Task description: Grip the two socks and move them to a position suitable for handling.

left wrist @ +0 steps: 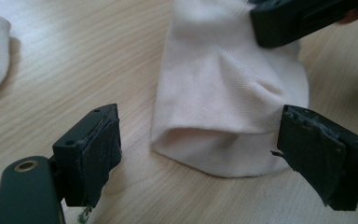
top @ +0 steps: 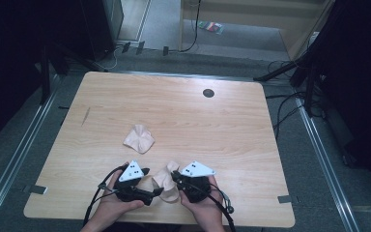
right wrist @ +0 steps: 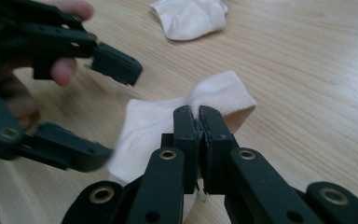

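Two pale pink socks lie on the worktop [top: 232, 121]: one crumpled sock [top: 138, 138] near the middle, and a second sock [top: 166, 181] toward 6 o'clock from it, at the near edge. Two grippers are there, the left gripper [top: 155, 193] at 7 o'clock and the right gripper [top: 174, 176] just beside it at 6 o'clock. One dark round hole [top: 208, 93] sits at 1 o'clock on the single worktop.

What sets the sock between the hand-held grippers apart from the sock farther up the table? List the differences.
The near sock is pinched by the shut right hand-held gripper; the far sock lies untouched. The near sock is stretched out with its opening facing the open left hand-held gripper; the far sock is crumpled into a lump. Both are pale, cream-coloured knit socks on the wooden table.
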### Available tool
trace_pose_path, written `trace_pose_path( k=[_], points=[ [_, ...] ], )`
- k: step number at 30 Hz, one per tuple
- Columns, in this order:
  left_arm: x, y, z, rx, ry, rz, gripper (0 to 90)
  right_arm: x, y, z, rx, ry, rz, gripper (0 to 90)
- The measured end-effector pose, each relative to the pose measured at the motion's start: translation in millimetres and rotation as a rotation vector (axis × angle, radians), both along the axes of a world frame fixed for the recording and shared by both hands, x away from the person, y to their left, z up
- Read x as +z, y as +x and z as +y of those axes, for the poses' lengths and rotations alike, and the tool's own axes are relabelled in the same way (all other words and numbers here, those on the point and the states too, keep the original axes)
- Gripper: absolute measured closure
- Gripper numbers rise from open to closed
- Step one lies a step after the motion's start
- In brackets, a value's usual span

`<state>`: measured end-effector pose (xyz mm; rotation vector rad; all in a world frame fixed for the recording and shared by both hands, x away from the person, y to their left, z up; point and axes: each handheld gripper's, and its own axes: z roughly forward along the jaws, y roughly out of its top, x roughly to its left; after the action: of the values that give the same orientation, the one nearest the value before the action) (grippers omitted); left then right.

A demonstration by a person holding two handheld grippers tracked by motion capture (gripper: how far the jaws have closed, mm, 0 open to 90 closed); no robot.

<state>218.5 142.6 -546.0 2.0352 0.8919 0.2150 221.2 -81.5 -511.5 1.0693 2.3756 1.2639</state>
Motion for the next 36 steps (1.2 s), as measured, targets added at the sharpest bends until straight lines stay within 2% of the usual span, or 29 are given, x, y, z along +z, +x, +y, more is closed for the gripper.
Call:
trace_pose_path(
  k=[4,6,8,11,12,14,15,16,18,21,23,24,25,27,29,30,31,32,33,36],
  points=[
    [-5.6,3.8,-7.0,0.021,0.037,0.045,14.6,5.4,-2.4,0.6,0.019,0.011,-0.005,87.9],
    [-5.4,5.0,-7.4,0.013,0.052,0.046,15.4,8.7,-3.8,1.1,0.033,0.017,-0.013,87.9],
    [-5.5,4.6,-7.2,-0.008,0.044,0.046,17.1,12.2,-4.5,0.5,0.038,0.034,-0.009,87.9],
    [-5.5,4.0,-8.0,-0.022,0.044,0.039,20.6,18.2,-5.1,-1.7,0.050,0.052,-0.016,88.0],
    [-5.5,3.8,-8.5,-0.024,0.045,0.033,22.1,22.7,-6.4,-2.5,0.063,0.073,-0.015,88.0],
    [-4.6,2.9,-8.9,-0.023,0.042,0.006,23.4,24.5,-7.0,-2.6,0.067,0.078,-0.017,88.0],
    [-4.1,2.7,-8.9,-0.023,0.033,0.001,28.4,29.2,-9.1,-2.4,0.081,0.088,-0.028,88.0],
    [-3.2,2.1,-8.4,-0.018,0.017,-0.021,28.4,29.2,-9.1,-2.4,0.081,0.088,-0.028,88.0],
    [-0.4,0.1,-6.5,-0.020,-0.008,-0.063,41.2,33.6,-11.1,-2.2,0.089,0.089,-0.043,88.0],
    [5.0,-5.0,-3.2,-0.008,-0.011,-0.139,72.7,34.8,-10.8,-3.7,0.083,0.087,-0.054,87.9],
    [10.4,-9.1,-0.6,0.041,0.029,-0.199,86.2,33.9,-9.5,-5.8,0.072,0.088,-0.055,88.0],
    [18.7,-16.6,1.6,0.117,0.094,-0.295,89.9,33.5,-8.6,-7.6,0.059,0.100,-0.065,88.0],
    [18.7,-16.6,1.6,0.117,0.094,-0.295,90.0,33.5,-8.6,-7.6,0.059,0.100,-0.065,88.0],
    [27.5,-24.9,2.0,0.200,0.187,-0.414,90.0,33.7,-8.1,-8.7,0.053,0.109,-0.083,88.0],
    [32.8,-33.4,0.7,0.244,0.285,-0.515,90.0,32.0,-5.6,-9.7,0.046,0.106,-0.091,88.0],
    [32.7,-36.6,-2.0,0.247,0.335,-0.549,90.0,30.1,-3.9,-10.5,0.043,0.102,-0.083,88.0],
    [30.6,-37.6,-6.0,0.227,0.375,-0.545,90.0,27.2,-2.0,-11.3,0.039,0.093,-0.075,88.0],
    [21.9,-37.1,-14.8,0.175,0.428,-0.498,90.0,19.5,2.9,-13.8,0.017,0.058,-0.051,88.0],
    [21.9,-37.1,-14.8,0.175,0.428,-0.498,90.0,19.5,2.9,-13.8,0.017,0.058,-0.051,88.0],
    [6.6,-34.7,-25.0,0.104,0.435,-0.412,90.0,6.4,11.8,-20.2,-0.021,0.006,0.001,88.0]
  ],
)
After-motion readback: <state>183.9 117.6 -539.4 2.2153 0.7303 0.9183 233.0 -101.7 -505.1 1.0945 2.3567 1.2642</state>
